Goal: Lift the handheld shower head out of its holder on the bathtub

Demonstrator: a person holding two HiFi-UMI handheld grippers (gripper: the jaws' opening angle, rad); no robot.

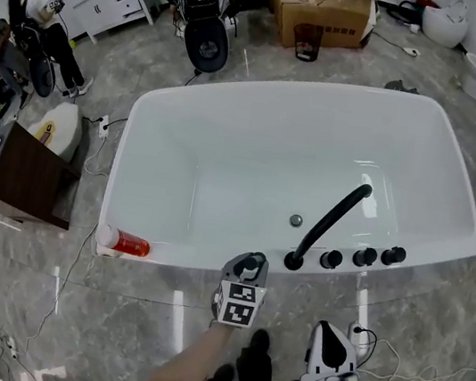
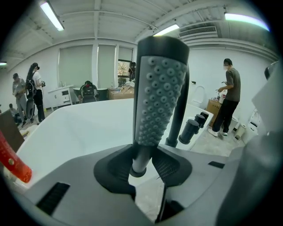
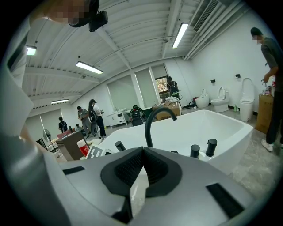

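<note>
**Shower head gripped at the tub's near rim**

Our left gripper (image 2: 146, 167) is clamped partway shut on the thin stem of the shower head (image 2: 160, 88), with a pad pressing on each side. The head stands upright. It has a grey, tapering face studded with round nubs, a dark shell behind, and a pale stem ending in a dark ring below the pads. We cannot tell whether it is seated or already lifted. Our right gripper (image 3: 140, 172) hangs over the floor (image 1: 107, 326), its jaws together on nothing.

The shower head rises at the near rim of the tub (image 1: 112, 191). Just to its right stands the black spout (image 1: 333, 219), then three knobs (image 1: 364, 256) in a row along the rim. To the left the rim runs bare to a red bottle (image 1: 127, 244) at the corner, well apart. Beyond lies the open white basin.
</note>
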